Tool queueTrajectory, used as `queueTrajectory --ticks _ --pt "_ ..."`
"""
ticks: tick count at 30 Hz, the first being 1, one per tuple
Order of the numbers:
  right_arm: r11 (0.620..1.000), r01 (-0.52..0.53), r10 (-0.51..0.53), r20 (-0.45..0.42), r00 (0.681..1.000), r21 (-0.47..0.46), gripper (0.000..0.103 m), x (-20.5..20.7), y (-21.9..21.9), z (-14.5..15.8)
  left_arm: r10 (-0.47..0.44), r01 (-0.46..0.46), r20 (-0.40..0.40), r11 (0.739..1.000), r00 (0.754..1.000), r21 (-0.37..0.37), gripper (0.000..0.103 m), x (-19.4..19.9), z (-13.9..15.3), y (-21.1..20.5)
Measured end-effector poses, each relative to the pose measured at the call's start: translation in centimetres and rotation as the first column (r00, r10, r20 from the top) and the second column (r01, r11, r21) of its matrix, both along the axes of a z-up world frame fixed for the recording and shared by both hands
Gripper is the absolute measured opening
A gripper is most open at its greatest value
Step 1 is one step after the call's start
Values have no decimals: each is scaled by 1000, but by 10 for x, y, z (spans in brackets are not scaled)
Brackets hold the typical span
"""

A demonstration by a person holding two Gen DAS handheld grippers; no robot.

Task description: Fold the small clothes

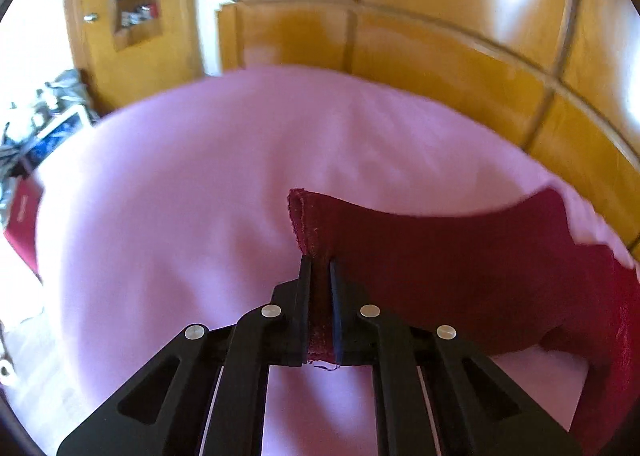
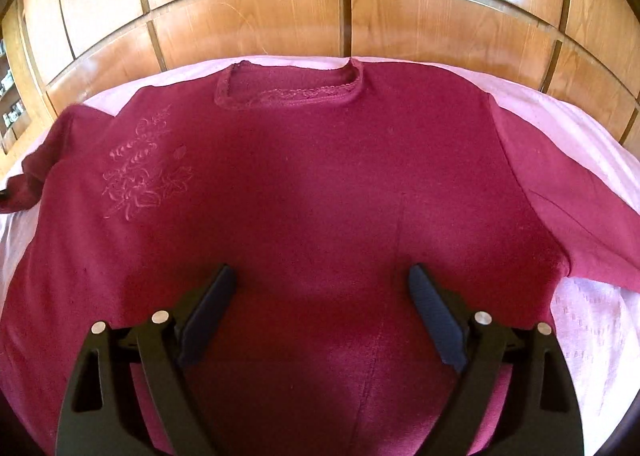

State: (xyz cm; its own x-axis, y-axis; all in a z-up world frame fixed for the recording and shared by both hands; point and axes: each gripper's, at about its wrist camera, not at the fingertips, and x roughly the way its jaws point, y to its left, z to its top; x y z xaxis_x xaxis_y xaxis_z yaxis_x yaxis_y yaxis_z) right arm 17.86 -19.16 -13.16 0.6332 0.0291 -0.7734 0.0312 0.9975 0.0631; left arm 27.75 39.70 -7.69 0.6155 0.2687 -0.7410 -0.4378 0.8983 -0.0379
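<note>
Left claw (image 1: pixel 320 262) clamps sleeve hem (image 1: pixel 316 215) — probably cuff, right claw (image 2: pixel 322 276) wide above shirt (image 2: pixel 320 175).

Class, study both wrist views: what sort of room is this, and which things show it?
Probably a bedroom: a pink sheet covers a bed-like surface, glossy wooden wardrobe panels stand behind, and a maroon long-sleeved top lies spread for folding.

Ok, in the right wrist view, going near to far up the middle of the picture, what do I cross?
Right tongs, open above the cloth → maroon top's body → its lace-trimmed neckline → far strip of pink bedsheet → wooden panelled headboard.
</note>
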Motion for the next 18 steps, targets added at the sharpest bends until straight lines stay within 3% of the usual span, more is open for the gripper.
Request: queueTrajectory --ticks 3,6,9,11,13,16,18 --pt "1000 1 -1 1 1000 -3 89 5 5 -3 69 -69 -7 997 998 24 7 -23 9 28" --pt "1000 1 -1 1 1000 -5 89 4 5 -3 115 -110 -65 990 991 84 7 -32 2 47" --pt "1000 0 0 0 1000 -10 89 5 5 -4 144 -114 -158 977 977 182 7 -16 -21 54" --pt "1000 0 0 -1 1000 -12 89 6 5 -4 141 -103 -198 977 970 188 9 -5 -33 55" --pt "1000 0 0 0 1000 -11 89 6 4 -4 157 -124 -173 974 972 190 9 -1 -27 57" --pt "1000 0 0 0 1000 -12 89 7 4 -3 210 -194 -131 973 969 125 9 -10 -12 62" --pt "1000 0 0 1 1000 -15 90 6 5 -3 189 -182 -52 977 981 115 9 -26 7 51"
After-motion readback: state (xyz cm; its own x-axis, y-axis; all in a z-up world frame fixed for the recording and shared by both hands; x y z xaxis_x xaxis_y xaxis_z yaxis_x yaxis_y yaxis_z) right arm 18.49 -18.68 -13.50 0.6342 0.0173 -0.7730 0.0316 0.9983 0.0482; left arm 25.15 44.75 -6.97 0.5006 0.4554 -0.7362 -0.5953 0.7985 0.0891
